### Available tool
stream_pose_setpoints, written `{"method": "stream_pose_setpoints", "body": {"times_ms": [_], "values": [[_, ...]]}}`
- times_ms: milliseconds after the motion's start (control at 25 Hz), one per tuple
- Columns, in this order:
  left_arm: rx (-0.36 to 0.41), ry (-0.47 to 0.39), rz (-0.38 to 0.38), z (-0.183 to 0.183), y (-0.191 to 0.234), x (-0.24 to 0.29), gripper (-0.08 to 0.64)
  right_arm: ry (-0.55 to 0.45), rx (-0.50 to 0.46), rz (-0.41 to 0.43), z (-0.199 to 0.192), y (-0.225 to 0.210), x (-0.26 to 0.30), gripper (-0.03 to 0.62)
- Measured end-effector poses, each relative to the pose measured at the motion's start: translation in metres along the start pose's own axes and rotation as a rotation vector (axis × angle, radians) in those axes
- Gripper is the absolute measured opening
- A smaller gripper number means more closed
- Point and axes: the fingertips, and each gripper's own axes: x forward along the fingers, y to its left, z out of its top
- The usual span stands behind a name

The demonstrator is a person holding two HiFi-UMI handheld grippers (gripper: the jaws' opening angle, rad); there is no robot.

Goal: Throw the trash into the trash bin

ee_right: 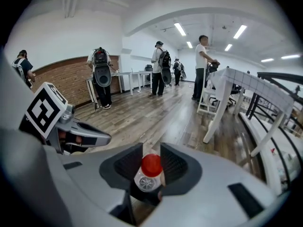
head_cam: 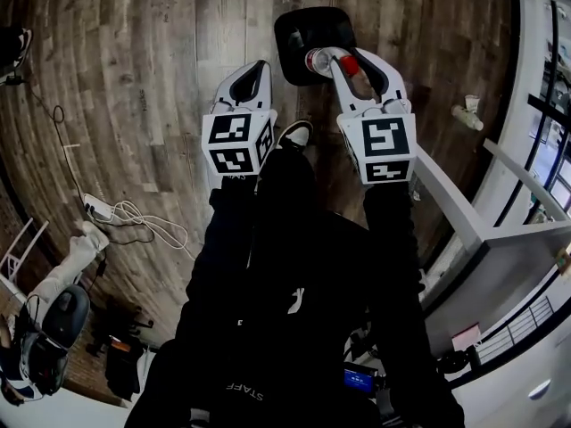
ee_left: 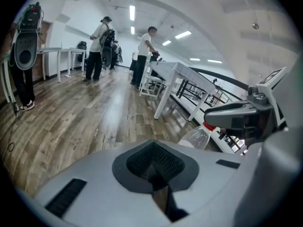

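Bottle [head_cam: 321, 61] sits clamped near its red cap in your right gripper [head_cam: 351, 61], showing against the black trash bin [head_cam: 299, 20] at the upper centre of the head view. Your left gripper [head_cam: 252, 71] is closed on nothing. Centre the bottle over the bin's mouth before you spread the jaws, and hold the left one clear of the rim.

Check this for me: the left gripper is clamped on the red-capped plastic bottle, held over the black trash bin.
Wrong gripper. The right gripper is clamped on the red-capped plastic bottle, as the right gripper view shows; the left gripper is shut on nothing. The head view does put it over the black trash bin.
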Motion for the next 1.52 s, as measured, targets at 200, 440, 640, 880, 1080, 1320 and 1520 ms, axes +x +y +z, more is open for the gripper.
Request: {"method": "stream_pose_setpoints", "body": {"times_ms": [200,440,640,880,1080,1320,1520], "values": [[-0.002,0.017,-0.002,-0.027,0.012,0.021,0.000,0.008,0.015,-0.023,-0.035,0.002,0.031,0.068],[-0.001,0.029,0.000,-0.049,0.021,0.033,0.000,0.027,0.023,-0.039,-0.064,0.003,0.050,0.017],[0.001,0.035,-0.002,-0.048,0.014,0.023,0.000,0.031,0.038,-0.041,-0.066,0.003,0.030,0.017],[0.018,0.022,-0.028,-0.019,-0.019,-0.003,0.000,0.003,0.085,-0.048,-0.039,0.001,-0.015,0.017],[0.049,0.001,-0.063,0.020,-0.060,-0.032,0.000,-0.042,0.118,-0.064,-0.003,-0.002,-0.068,0.015],[0.115,-0.014,-0.130,0.068,-0.122,-0.090,0.000,-0.103,0.145,-0.091,0.053,0.000,-0.153,0.015],[0.144,-0.028,-0.175,0.103,-0.176,-0.141,0.000,-0.151,0.165,-0.137,0.092,-0.005,-0.232,0.015]]}}
